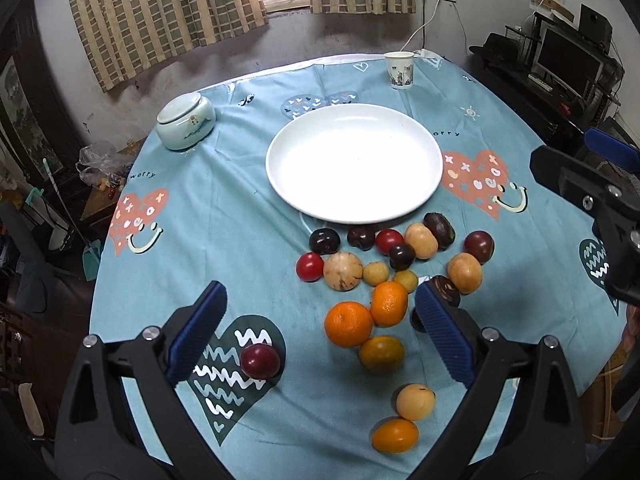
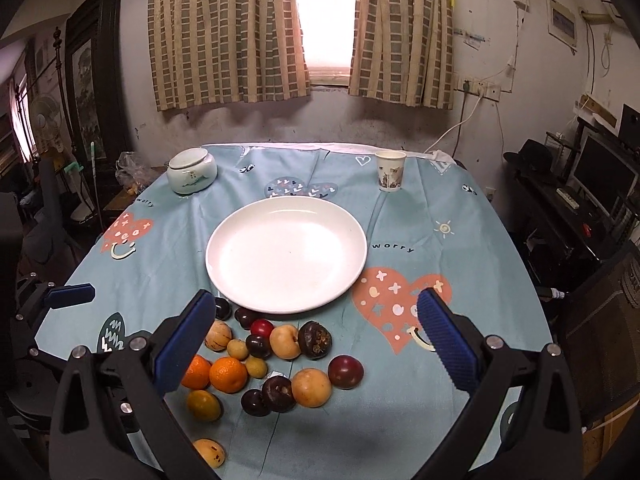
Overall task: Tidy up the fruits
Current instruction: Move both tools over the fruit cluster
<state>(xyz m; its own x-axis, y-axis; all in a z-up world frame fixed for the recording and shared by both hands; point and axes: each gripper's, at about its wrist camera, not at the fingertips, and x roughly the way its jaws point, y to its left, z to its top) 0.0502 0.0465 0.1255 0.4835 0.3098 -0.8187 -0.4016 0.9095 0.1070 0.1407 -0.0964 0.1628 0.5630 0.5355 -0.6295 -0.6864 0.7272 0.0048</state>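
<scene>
A white plate (image 1: 424, 196) (image 2: 224, 276) sits bare on the blue tablecloth. In front of it lie several small fruits: oranges (image 1: 348, 323) (image 2: 228, 374), dark plums (image 1: 324, 241) (image 2: 345, 371), red ones (image 1: 309, 266), tan ones (image 1: 464, 273) (image 2: 311, 387). One dark red plum (image 1: 260, 361) lies apart at the left. My left gripper (image 1: 320, 300) is open and empty, above the oranges. My right gripper (image 2: 316, 312) is open and empty, above the fruit by the plate's near rim; it also shows in the left wrist view (image 1: 592, 200).
A lidded ceramic jar (image 1: 185, 126) (image 2: 192, 170) stands at the back left and a paper cup (image 1: 399, 69) (image 2: 390, 176) at the back right. A dark desk with a monitor (image 2: 600, 180) is right of the table. The left gripper shows at the left edge (image 2: 68, 295).
</scene>
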